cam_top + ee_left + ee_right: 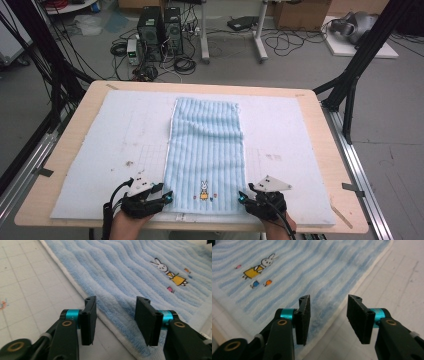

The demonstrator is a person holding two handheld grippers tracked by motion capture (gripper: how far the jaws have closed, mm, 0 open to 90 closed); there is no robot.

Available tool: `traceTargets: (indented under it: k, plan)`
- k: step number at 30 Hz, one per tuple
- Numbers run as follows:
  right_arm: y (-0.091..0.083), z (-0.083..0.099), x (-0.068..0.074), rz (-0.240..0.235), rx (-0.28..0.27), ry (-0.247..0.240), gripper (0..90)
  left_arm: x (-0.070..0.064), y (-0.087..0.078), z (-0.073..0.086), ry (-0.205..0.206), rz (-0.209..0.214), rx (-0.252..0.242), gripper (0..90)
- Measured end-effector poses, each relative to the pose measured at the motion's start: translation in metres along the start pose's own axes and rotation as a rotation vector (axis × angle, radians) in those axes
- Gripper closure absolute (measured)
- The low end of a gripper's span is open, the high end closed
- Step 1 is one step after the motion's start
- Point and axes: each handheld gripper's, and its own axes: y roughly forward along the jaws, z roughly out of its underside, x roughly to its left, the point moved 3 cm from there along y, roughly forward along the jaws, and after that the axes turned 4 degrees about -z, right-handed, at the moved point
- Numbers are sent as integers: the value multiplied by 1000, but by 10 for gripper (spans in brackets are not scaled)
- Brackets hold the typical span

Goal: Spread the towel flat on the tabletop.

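A light blue striped towel lies flat down the middle of the white mat, with a small rabbit picture near its front edge. My left gripper sits at the towel's front left corner, jaws open over the towel's edge. My right gripper sits at the front right corner, open too, its jaws straddling the towel's side edge. The rabbit picture lies beyond the left jaws and the same picture lies to the upper left of the right jaws.
The white padded mat with a faint grid covers a wooden table. Black frame posts stand at both sides. Computers and cables sit on the floor behind the table.
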Motion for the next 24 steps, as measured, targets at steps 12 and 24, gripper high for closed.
traceTargets:
  k: [12, 24]
  plan:
    - [-4, 14, 14, -29, -22, -42, 850, 2, -15, 11, -22, 88, -1, 873]
    - [-34, 30, 37, -53, -31, -100, 847, -12, -44, 33, 13, 151, -28, 873]
